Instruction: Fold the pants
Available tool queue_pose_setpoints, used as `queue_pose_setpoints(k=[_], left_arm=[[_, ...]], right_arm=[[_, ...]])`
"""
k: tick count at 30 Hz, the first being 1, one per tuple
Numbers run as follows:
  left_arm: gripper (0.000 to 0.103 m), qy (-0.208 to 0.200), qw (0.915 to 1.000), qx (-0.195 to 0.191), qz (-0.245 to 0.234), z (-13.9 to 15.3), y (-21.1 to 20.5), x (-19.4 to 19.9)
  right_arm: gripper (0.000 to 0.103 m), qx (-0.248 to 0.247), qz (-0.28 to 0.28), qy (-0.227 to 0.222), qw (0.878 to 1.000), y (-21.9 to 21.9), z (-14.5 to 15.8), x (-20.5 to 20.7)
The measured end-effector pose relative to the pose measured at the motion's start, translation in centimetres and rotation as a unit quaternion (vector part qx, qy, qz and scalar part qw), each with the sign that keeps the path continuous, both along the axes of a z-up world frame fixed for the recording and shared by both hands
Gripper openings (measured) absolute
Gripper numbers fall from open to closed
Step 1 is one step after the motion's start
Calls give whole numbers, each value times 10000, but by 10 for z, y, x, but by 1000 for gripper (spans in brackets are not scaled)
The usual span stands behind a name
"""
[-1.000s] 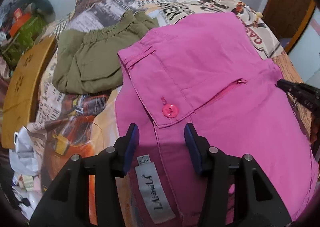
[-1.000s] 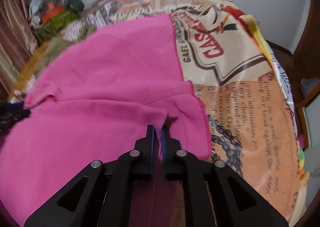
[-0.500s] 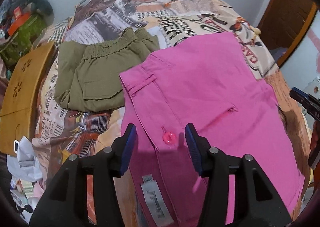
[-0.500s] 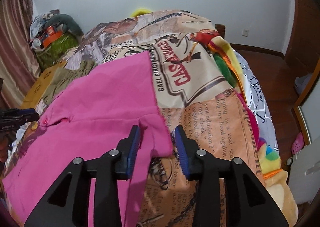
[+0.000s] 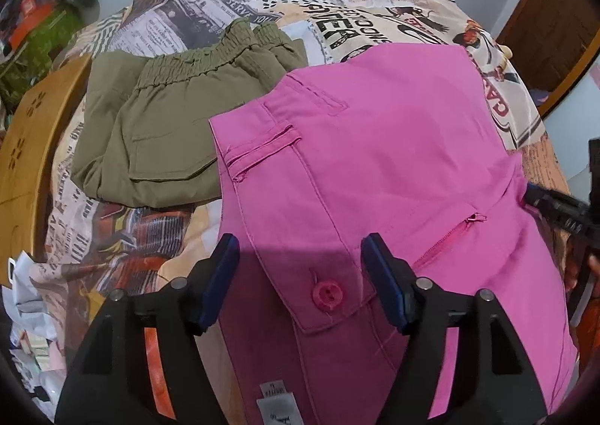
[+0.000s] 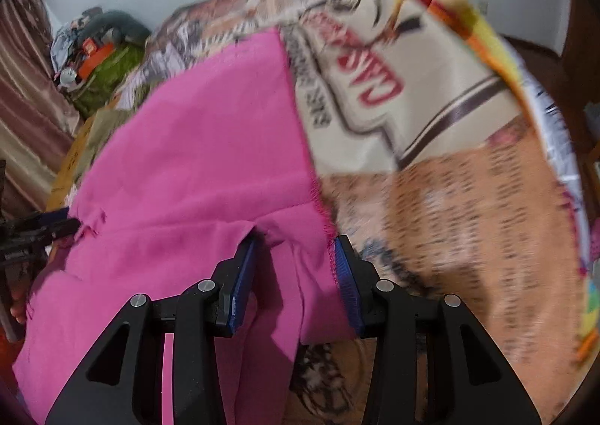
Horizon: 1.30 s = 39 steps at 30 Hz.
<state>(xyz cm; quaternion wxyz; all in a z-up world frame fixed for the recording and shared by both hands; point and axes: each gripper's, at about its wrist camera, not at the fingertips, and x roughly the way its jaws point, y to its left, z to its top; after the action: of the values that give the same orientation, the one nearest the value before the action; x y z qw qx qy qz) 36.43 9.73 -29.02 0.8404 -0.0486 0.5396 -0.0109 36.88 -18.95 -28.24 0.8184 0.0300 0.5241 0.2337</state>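
The right wrist view is smeared with motion blur, and the near end of the bright pink cotton pants (image 6: 195,170) runs out of frame under both tools. They lie folded flat on the newspaper-print bedspread (image 5: 337,12), beside the folded olive-green pants (image 5: 157,132). The left gripper (image 5: 300,278) hangs over the waistband, jaws spread wide either side of the pink button (image 5: 327,296) — they have just been opening, pads clear of the cloth. The right gripper (image 6: 296,275) straddles the pink hem corner; whether its pads press it is hard to tell. A second ago those jaws were pinched together on the fabric — now they stand parted.
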Motion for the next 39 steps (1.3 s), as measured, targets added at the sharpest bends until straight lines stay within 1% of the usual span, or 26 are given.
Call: queue_pose_setpoints(k=[1,2,3,4,7,11,13,14,15,16,17,19,21,24,27,29,31,33,34,35,36,37,39], left_arm=[[69,-3,10000,5,19,-1,1,0],[69,-5,10000,23,34,-3,1,0],[69,-20,10000,65,57,-4,1,0],[69,-67,9998,175,92,-4,1,0],[65,-173,9982,554,114,-5,-2,0],[64,-207,9969,750,121,-7,-4,0],[62,-258,9941,1039,170,-7,-4,-1],[60,-254,9915,1257,236,-9,-3,-1],[60,-193,9897,1387,297,-11,0,-1],[60,-87,9913,1273,317,-14,7,-2],[60,3,9936,1060,379,-17,15,-4],[59,37,9951,870,472,-17,24,-8],[59,-14,9949,874,498,-11,27,-13],[59,-117,9936,1047,403,0,25,-20],[59,-263,9924,1166,298,13,21,-21],[60,-342,9923,1152,303,20,23,-23],[61,-413,9930,1050,359,29,27,-23],[64,-471,9937,921,420,36,31,-22],[65,-516,9939,864,463,39,33,-21],[68,-563,9937,827,499,43,35,-20],[71,-621,9934,803,541,47,37,-19],[72,-690,9927,805,579,51,39,-16],[75,-785,9915,837,617,58,42,-10]], right_arm=[[28,-72,38,-53,10000,2,-2,-2],[25,-144,79,-166,9997,4,-3,-6],[21,-108,129,-202,9997,5,-2,-8],[12,-99,139,-205,9996,4,-1,-8],[9,-177,145,-238,9995,4,-2,-10],[8,-315,193,-299,9989,11,-2,-12],[8,-349,186,-316,9987,11,-2,-9],[8,-389,191,-328,9985,11,-3,-9],[8,-419,197,-334,9984,11,-2,-10],[8,-439,203,-333,9983,13,-2,-8],[8,-457,212,-323,9982,14,-4,-8],[8,-444,212,-302,9983,14,-5,-7],[8,-446,213,-298,9983,14,-4,-7],[8,-576,231,-337,9975,17,-3,-8],[11,-776,209,-400,9960,20,2,-10],[14,-864,180,-368,9954,19,5,-10],[17,-922,135,-386,9949,15,12,-11],[22,-903,73,-535,9944,7,26,-13],[26,-881,50,-610,9942,4,31,-14],[33,-850,14,-739,9936,0,42,-15],[37,-830,-16,-871,9927,-3,52,-15],[44,-802,-35,-1050,9912,-6,64,-16],[49,-775,-57,-1346,9878,-6,85,-15]])
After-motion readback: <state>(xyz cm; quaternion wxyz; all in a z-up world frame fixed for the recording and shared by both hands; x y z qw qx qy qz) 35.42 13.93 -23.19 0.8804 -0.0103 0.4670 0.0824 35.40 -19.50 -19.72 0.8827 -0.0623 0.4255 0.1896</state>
